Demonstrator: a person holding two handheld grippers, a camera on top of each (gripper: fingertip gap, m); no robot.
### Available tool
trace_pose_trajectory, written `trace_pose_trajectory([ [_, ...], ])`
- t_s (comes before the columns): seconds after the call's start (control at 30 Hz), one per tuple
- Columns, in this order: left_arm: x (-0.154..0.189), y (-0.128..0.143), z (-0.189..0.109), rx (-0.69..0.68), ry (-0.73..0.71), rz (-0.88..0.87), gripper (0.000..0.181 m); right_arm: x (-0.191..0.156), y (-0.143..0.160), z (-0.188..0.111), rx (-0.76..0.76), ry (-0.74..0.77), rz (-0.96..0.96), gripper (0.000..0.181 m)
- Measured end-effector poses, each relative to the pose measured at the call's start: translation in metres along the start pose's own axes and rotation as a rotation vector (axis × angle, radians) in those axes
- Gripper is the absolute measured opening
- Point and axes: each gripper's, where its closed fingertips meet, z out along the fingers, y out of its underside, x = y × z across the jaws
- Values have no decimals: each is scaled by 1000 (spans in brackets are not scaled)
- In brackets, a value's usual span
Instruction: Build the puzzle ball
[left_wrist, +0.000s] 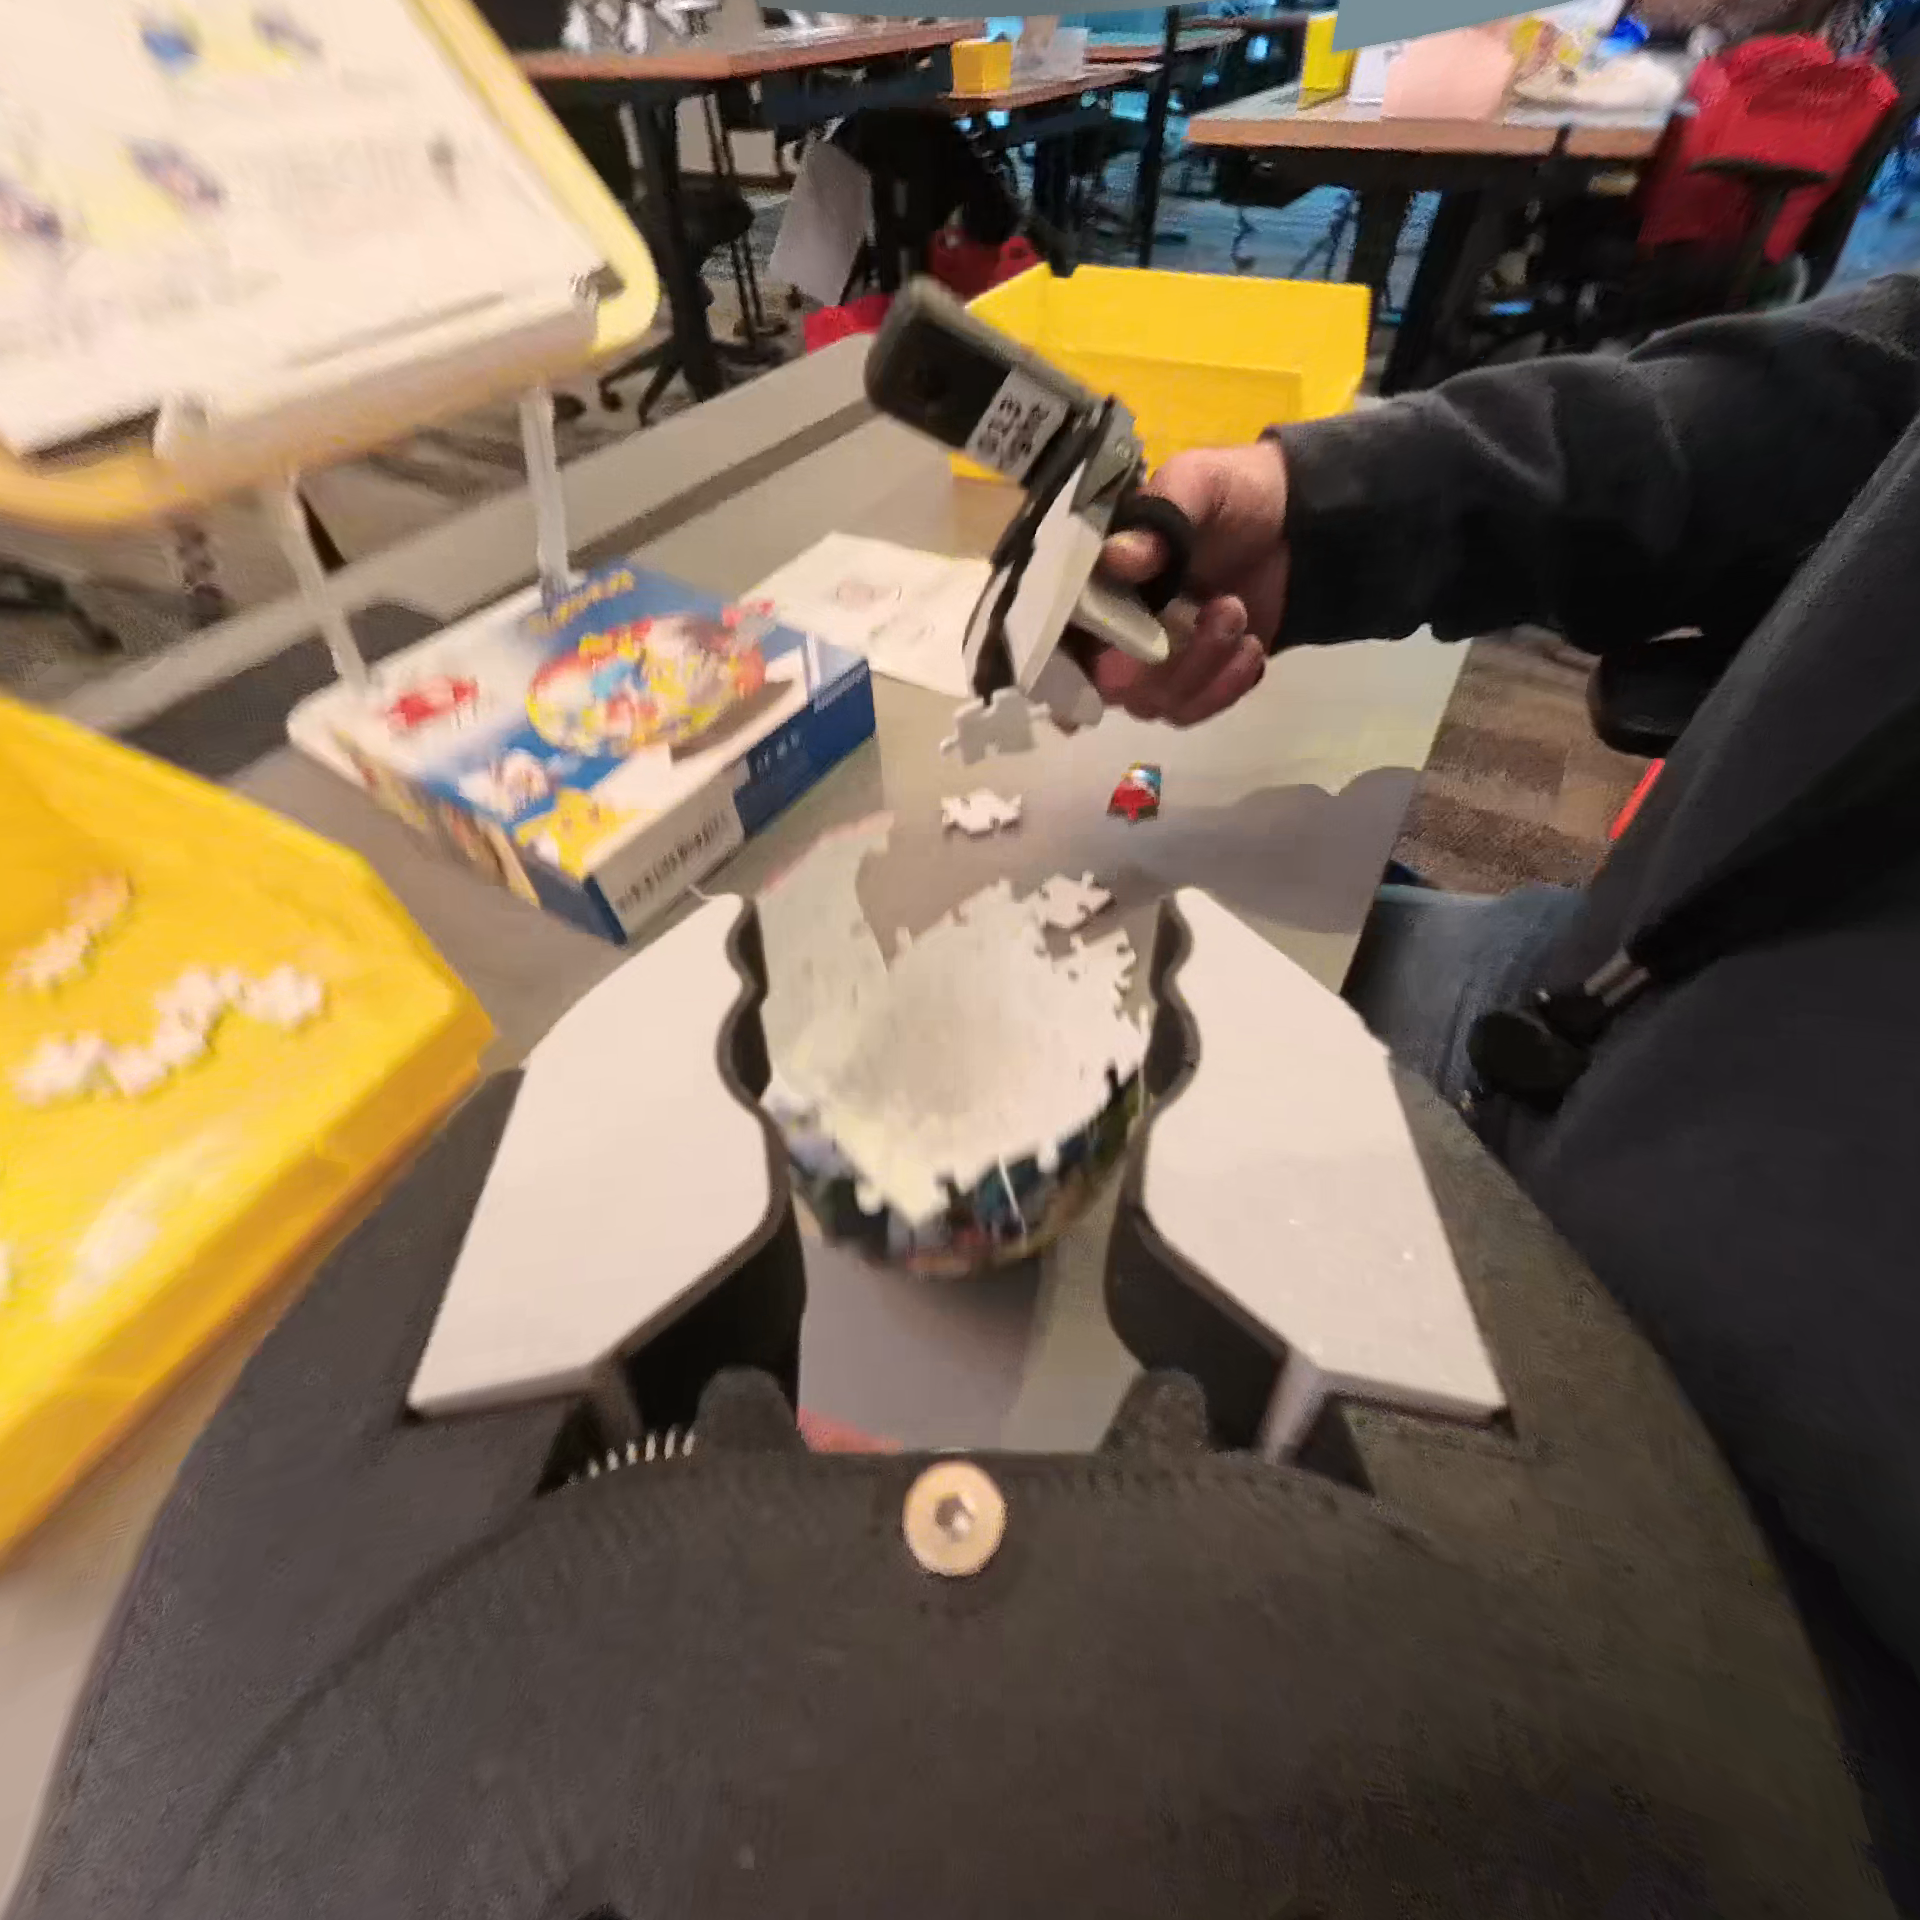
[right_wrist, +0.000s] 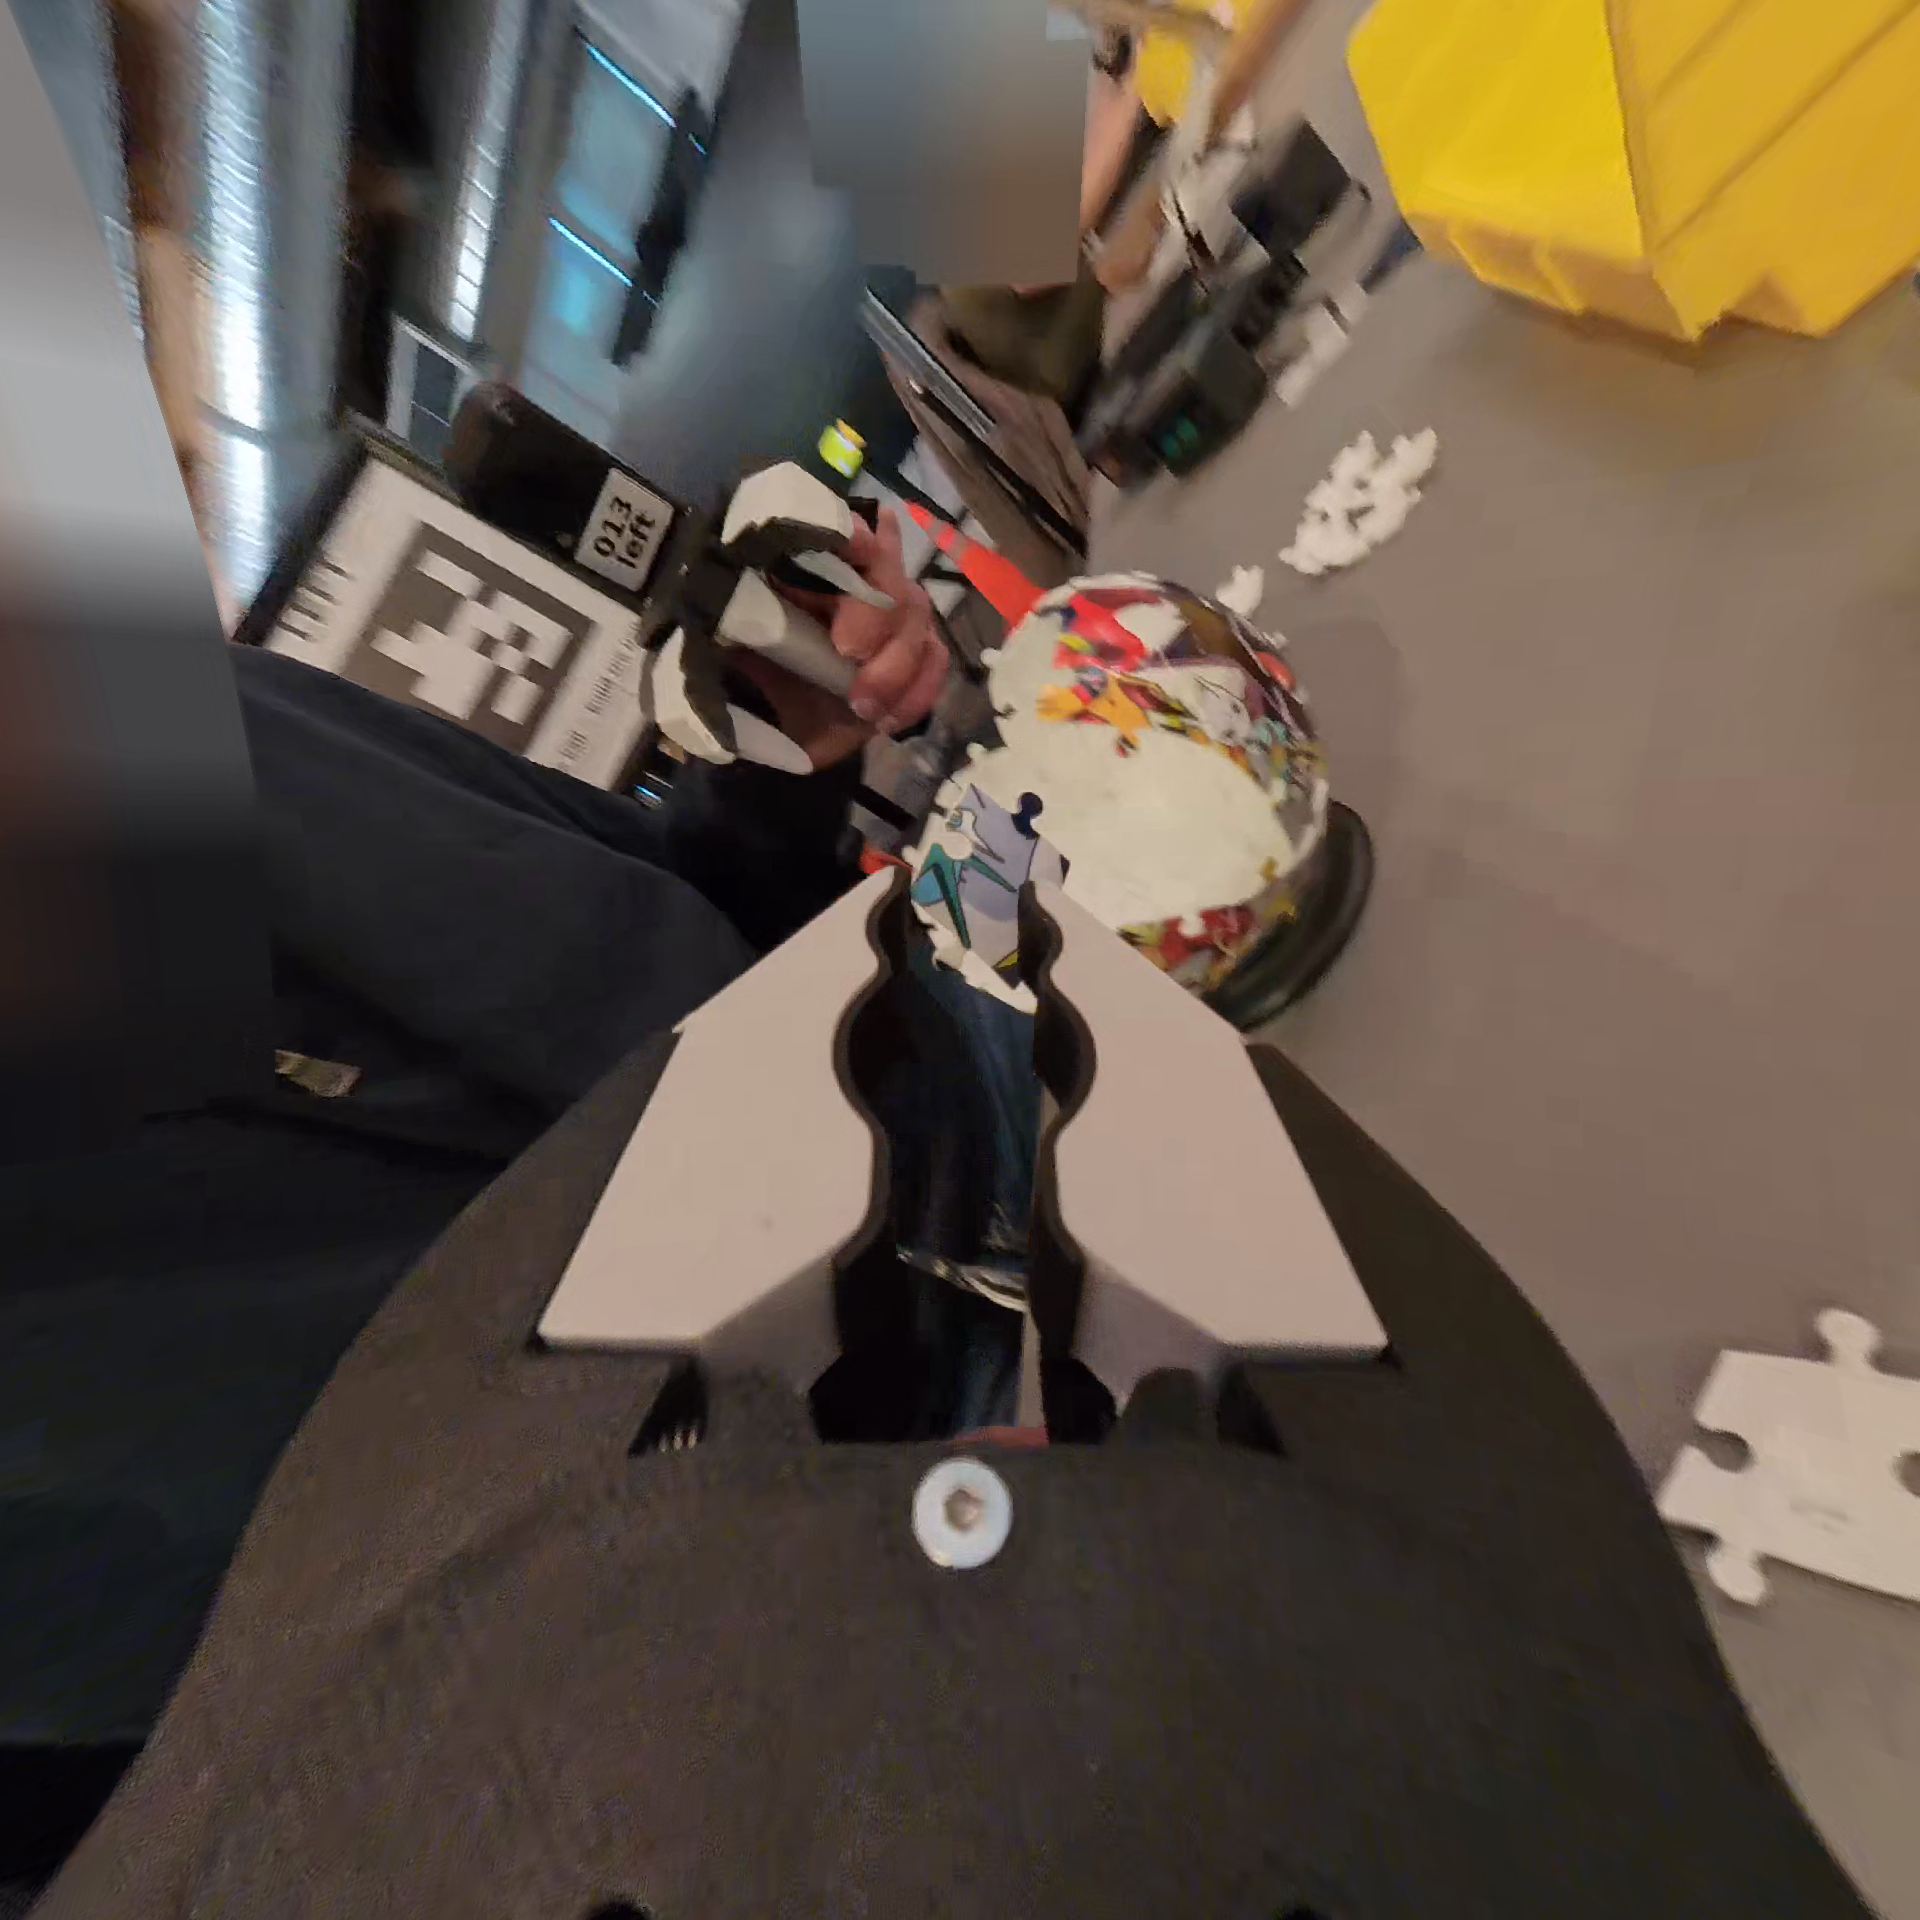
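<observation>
The half-built puzzle ball (left_wrist: 956, 1091) is an open bowl, white inside and coloured outside. In the right wrist view the ball (right_wrist: 1153, 769) sits on a black ring stand (right_wrist: 1325, 914) on the grey table. My left gripper (left_wrist: 961, 925) is open, and the ball shows between its fingers. In the right wrist view the left gripper (right_wrist: 727, 665) is held off the ball, apart from it. My right gripper (right_wrist: 961, 894) is shut on a puzzle piece (right_wrist: 982, 878) close to the ball's rim. The right gripper (left_wrist: 1013, 707) also shows in the left wrist view, holding the piece (left_wrist: 992, 727) above the table beyond the ball.
A yellow bin (left_wrist: 208, 1091) with several white pieces is at the left. The puzzle box (left_wrist: 623, 748), a paper sheet (left_wrist: 883, 603) and another yellow bin (left_wrist: 1195, 353) lie beyond. Loose pieces (left_wrist: 982, 810) lie near the ball. Another loose piece (right_wrist: 1818, 1475) and a piece cluster (right_wrist: 1361, 499) lie on the table. Spacing between my two grippers at the tips: around 15 centimeters.
</observation>
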Motion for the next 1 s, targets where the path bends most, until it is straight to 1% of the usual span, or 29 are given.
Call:
trace_pose_trajectory([
  [0.07,-1,-19,23,-43,-3,87,66,-18,-4,-2,40,-86,-21,19],
  [0.13,4,-26,51,-101,37,167,60,-36,-2,2,21,-135,-69,19],
  [0.2,17,-27,74,-147,106,252,46,-54,1,8,-13,-172,-118,19],
  [0.3,37,-26,92,-174,181,367,25,-72,7,15,-64,-204,-156,19],
  [0.33,46,-25,93,-175,228,384,14,-75,9,16,-78,-207,-158,19],
  [0.37,52,-24,94,-174,246,391,10,-76,11,17,-88,-206,-160,19],
  [0.4,51,-24,95,-173,235,394,9,-76,11,16,-86,-206,-155,19],
  [0.43,51,-22,95,-183,236,376,4,-76,10,14,-79,-206,-143,20],
  [0.47,50,-20,95,-205,241,339,2,-74,6,12,-52,-200,-133,16],
  [0.5,44,-21,97,-201,211,288,2,-71,0,10,-16,-173,-132,22],
  [0.53,43,-24,97,-184,216,222,2,-69,-2,8,1,-145,-146,22],
  [0.6,42,-25,97,-174,254,47,2,-67,-6,5,32,-67,-219,22],
  [0.67,41,-32,96,-121,307,-133,2,-68,-8,4,41,11,-295,23],
  [0.73,41,-38,94,-82,362,-282,2,-69,-8,6,34,91,-397,15],
  [0.77,43,-39,94,-78,394,-321,2,-70,-11,7,45,120,-434,4],
  [0.83,41,-42,94,-62,419,-389,2,-71,-16,7,57,159,-459,1],
  [0.9,41,-43,93,-55,441,-441,3,-70,-18,7,73,158,-401,0],
  [0.97,42,-41,93,-66,453,-439,6,-68,-19,7,97,133,-313,1],
  [1.0,41,-42,91,-60,450,-435,14,-68,-20,6,116,115,-278,1],
])
